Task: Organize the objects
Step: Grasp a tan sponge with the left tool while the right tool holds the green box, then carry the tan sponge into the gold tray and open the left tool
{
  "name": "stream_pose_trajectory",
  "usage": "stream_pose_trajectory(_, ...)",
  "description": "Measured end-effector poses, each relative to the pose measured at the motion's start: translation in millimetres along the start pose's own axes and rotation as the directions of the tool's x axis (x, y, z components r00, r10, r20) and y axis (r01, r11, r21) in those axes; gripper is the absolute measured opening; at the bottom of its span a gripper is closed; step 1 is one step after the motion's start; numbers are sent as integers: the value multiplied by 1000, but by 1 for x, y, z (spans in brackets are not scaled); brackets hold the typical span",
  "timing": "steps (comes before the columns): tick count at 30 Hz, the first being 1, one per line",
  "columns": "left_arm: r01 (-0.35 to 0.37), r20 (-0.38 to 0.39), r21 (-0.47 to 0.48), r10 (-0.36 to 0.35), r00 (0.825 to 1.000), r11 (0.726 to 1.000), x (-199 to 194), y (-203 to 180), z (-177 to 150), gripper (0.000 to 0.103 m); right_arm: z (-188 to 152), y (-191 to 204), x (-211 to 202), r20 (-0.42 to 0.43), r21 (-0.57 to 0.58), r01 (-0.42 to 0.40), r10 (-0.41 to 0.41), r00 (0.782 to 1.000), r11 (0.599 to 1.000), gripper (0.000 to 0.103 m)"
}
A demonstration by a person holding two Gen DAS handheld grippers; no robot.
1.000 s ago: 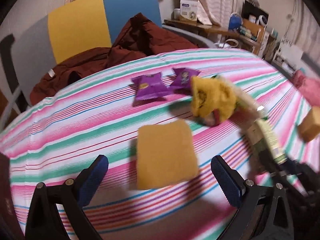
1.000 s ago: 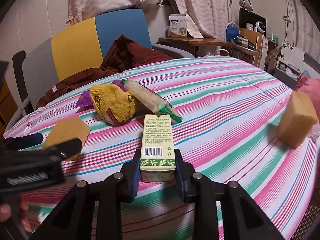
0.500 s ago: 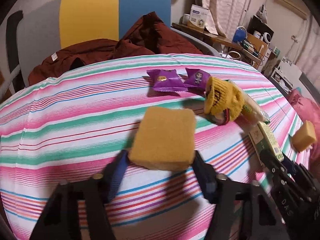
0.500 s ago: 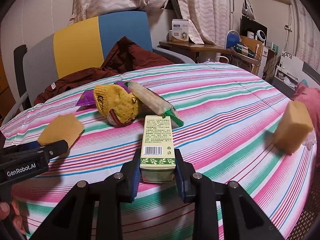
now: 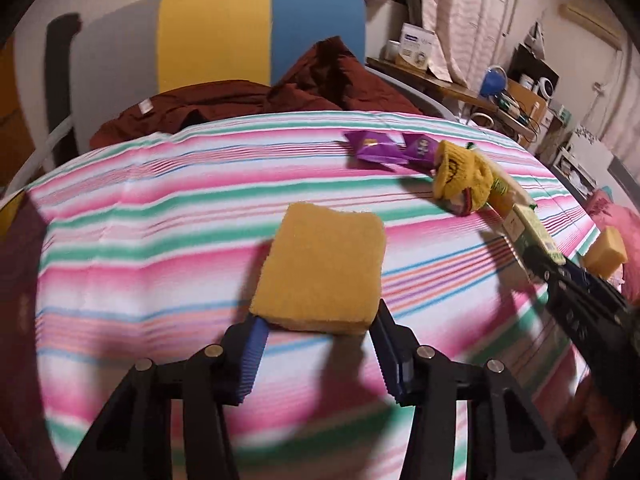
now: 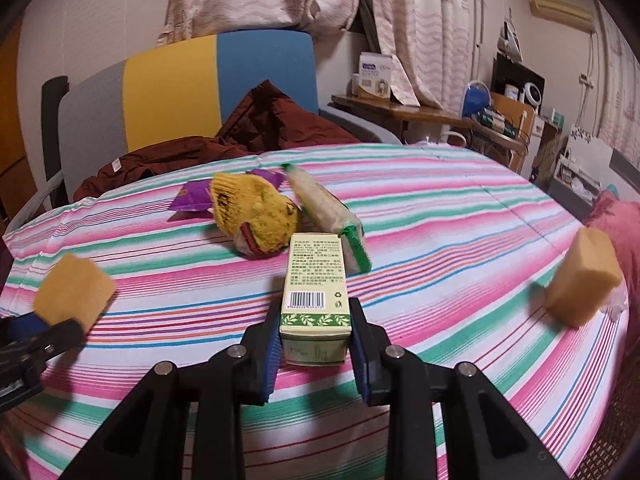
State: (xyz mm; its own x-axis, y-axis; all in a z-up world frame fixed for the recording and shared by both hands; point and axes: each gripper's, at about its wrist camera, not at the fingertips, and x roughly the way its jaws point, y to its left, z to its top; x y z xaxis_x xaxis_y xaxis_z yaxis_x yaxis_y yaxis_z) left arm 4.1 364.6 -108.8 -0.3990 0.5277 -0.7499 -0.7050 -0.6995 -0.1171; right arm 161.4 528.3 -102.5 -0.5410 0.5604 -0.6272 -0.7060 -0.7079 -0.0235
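Closing on a thick, fuzzy yellow sponge, the left tongs pinch its near edge; the right tongs grip a barcoded green-and-cream box.

Two sponges, two purple packets

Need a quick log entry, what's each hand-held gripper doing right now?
Left hand-held gripper: closing on the yellow sponge.
Right hand-held gripper: shut on the green-and-cream box.

Grey-yellow-blue chair against pale wall, pink patterned curtains behind, cluttered wooden desk to right, dim warm light.
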Motion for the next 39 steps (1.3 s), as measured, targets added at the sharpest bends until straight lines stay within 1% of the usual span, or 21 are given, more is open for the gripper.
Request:
stream_pose_trajectory(5, 6, 13, -10, -5, 1000, 1000, -31, 19, -22, 51, 0, 14, -10, 42, -71, -16, 19, 999, 997, 29)
stream_pose_trajectory(10, 6, 76, -28, -4, 997, 1000, -73, 41, -29, 51, -1, 32, -18, 66, -166, -40, 51, 997, 985, 29)
stream_pose_trajectory(12, -8, 103, -48, 13, 995, 999, -89, 55, -30, 51, -2, 39, -21, 60, -195, -54, 67, 996, 979, 29)
stream_pose_trajectory(17, -59, 133, -124, 75, 988, 991, -117, 101, -35, 51, -8, 58, -30, 56, -264, -68, 85, 995, 962, 29)
stream_pose_trajectory(21, -96, 136, -195, 124, 983, 976, -131, 138, -42, 51, -14, 76, -37, 47, -324, -88, 109, 993, 942, 29)
stream_pose_trajectory(25, -124, 149, -253, 165, 975, 960, -146, 172, -46, 51, -16, 89, -47, 36, -329, -120, 140, 990, 937, 29)
stream_pose_trajectory(27, -142, 144, -285, 189, 971, 948, -152, 190, -48, 51, -16, 97, -53, 30, -319, -149, 167, 986, 936, 29)
stream_pose_trajectory(31, -188, 114, -371, 245, 963, 910, -163, 235, -53, 51, -16, 117, -68, 21, -299, -206, 222, 975, 932, 29)
stream_pose_trajectory(36, -243, 64, -486, 311, 948, 840, -179, 297, -61, 51, -15, 151, -93, 21, -292, -291, 311, 950, 911, 29)
stream_pose_trajectory(39, -275, 28, -520, 338, 941, 809, -185, 328, -64, 51, -15, 172, -110, 18, -298, -344, 366, 931, 890, 29)
